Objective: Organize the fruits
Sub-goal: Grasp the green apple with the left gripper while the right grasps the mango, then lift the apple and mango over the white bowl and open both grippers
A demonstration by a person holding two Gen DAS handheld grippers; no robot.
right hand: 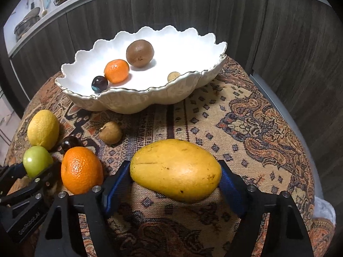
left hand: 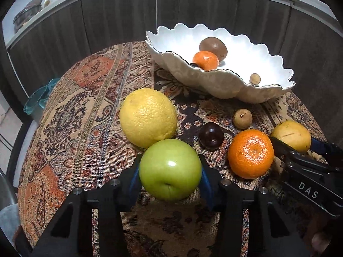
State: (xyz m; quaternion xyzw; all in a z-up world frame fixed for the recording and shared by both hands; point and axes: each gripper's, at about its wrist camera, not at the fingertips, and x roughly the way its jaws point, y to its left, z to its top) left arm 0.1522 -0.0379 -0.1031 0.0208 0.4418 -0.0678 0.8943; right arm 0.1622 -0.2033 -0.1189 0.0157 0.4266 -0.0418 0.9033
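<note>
My left gripper (left hand: 170,169) is shut on a green apple (left hand: 170,169), held low over the patterned cloth; the apple also shows in the right wrist view (right hand: 37,160). My right gripper (right hand: 175,170) is shut on a yellow mango (right hand: 176,169), seen in the left wrist view (left hand: 291,136) too. A white scalloped bowl (right hand: 133,101) at the back holds a kiwi (right hand: 139,53), a small orange (right hand: 116,70), a dark plum (right hand: 99,84) and a small brown fruit (right hand: 173,76).
On the cloth lie a large yellow citrus (left hand: 148,117), an orange (left hand: 250,153), a dark plum (left hand: 211,135) and a small brown fruit (left hand: 242,118). The round table's edge (right hand: 304,132) drops off to the right. Dark cabinet fronts (left hand: 120,12) stand behind.
</note>
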